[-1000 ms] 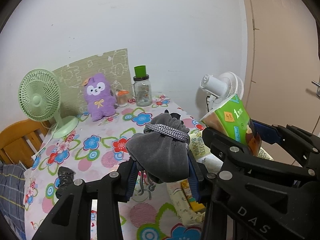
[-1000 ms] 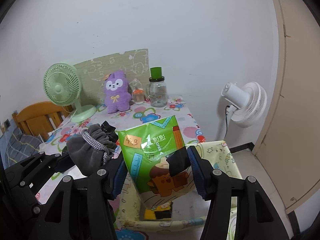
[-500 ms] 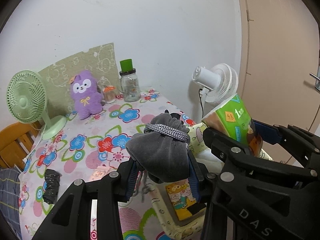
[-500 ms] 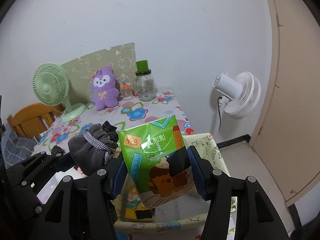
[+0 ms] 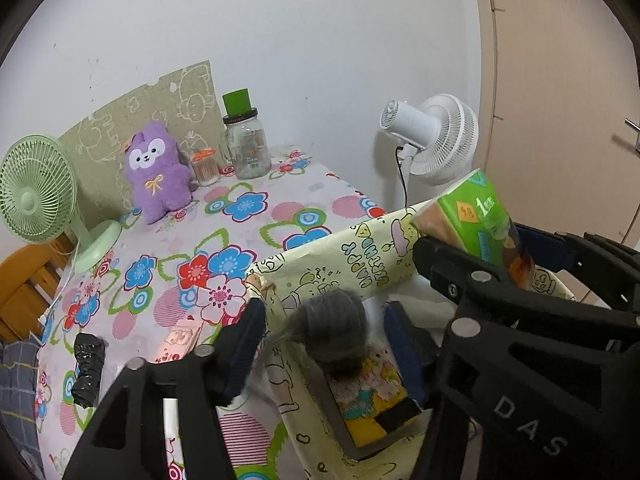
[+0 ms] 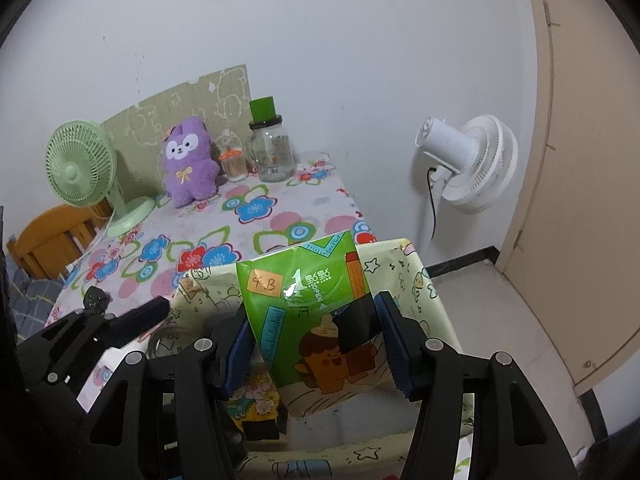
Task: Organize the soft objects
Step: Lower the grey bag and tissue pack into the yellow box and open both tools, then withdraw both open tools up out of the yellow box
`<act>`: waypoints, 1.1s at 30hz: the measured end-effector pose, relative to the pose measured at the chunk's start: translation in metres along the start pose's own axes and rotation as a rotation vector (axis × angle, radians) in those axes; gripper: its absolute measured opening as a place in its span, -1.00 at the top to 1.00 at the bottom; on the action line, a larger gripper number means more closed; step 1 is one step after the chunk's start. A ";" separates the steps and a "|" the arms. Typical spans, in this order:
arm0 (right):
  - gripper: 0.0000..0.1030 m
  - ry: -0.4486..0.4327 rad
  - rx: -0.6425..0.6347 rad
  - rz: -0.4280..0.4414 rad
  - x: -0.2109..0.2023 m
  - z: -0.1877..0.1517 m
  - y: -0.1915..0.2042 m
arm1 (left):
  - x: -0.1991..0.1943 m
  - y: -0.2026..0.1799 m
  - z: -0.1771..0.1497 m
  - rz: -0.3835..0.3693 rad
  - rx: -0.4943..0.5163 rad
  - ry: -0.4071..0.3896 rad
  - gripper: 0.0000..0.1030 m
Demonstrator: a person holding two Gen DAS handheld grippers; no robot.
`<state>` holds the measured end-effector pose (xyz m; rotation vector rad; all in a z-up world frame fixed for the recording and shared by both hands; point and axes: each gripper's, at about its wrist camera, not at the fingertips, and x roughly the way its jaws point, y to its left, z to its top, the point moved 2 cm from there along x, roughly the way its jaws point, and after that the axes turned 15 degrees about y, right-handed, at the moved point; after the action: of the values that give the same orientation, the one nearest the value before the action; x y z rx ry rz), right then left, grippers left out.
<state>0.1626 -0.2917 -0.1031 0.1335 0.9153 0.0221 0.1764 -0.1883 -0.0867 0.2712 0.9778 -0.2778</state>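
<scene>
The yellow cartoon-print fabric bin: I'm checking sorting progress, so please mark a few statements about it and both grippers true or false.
1. The right gripper clamps a green tissue pack. True.
2. The left gripper squeezes the grey drawstring pouch. False: its jaws have just been opening, and the pouch sits blurred between them, clear of the pads, over the yellow cartoon-print fabric bin.
3. The purple plush toy lies inside the bin. False: it stands on the floral tablecloth by the wall.
4. The green desk fan stands on the table. True.
5. The bin is bare inside. False: a colourful cartoon-print packet lies in it.
</scene>
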 end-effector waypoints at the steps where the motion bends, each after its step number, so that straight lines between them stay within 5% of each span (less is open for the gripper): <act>1: -0.18 0.002 -0.002 0.002 0.001 0.000 0.000 | 0.001 0.000 0.001 0.001 -0.001 0.000 -0.36; 11: -0.23 0.050 -0.013 0.016 0.018 0.002 0.006 | 0.004 0.009 0.001 0.022 -0.016 0.007 -0.79; 16: -0.58 0.054 -0.011 0.009 0.022 0.000 0.009 | 0.007 0.013 -0.002 0.024 -0.028 0.021 -0.88; 33: -0.71 0.045 0.000 -0.012 0.014 -0.011 0.022 | -0.003 0.024 -0.014 0.036 -0.032 0.013 -0.99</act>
<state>0.1632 -0.2675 -0.1181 0.1282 0.9614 0.0136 0.1723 -0.1609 -0.0898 0.2616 0.9884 -0.2276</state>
